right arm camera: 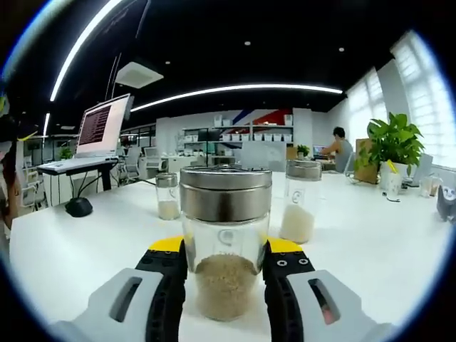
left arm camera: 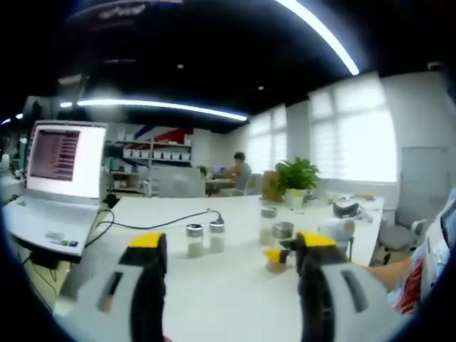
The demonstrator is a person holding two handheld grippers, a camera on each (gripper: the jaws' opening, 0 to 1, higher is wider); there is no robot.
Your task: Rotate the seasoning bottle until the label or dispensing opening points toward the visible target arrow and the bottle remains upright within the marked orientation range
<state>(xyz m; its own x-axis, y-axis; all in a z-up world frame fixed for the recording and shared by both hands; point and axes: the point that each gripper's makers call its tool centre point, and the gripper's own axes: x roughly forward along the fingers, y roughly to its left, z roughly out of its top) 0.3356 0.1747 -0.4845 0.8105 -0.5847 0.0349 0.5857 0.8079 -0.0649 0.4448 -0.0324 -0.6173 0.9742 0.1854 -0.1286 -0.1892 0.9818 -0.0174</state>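
Observation:
A glass seasoning bottle [right arm camera: 225,214] with a metal lid and brownish grains stands upright on the white table [right arm camera: 370,249]. It sits between the jaws of my right gripper [right arm camera: 225,248], and both yellow-tipped jaws press its sides. In the left gripper view the same bottle [left arm camera: 283,232] is at mid-table, with the right gripper [left arm camera: 278,254] at its base. My left gripper [left arm camera: 231,242] hovers above the table nearer me, its jaws wide apart with nothing between them.
Several other small lidded bottles stand nearby [left arm camera: 194,240] [left arm camera: 216,235] [left arm camera: 268,221] [right arm camera: 167,196] [right arm camera: 302,201]. A laptop [left arm camera: 64,160] sits on a stand at the left with a cable [left arm camera: 157,222]. A potted plant [left arm camera: 296,174] stands at the far edge, and a person's arm [left arm camera: 388,271] is at the right.

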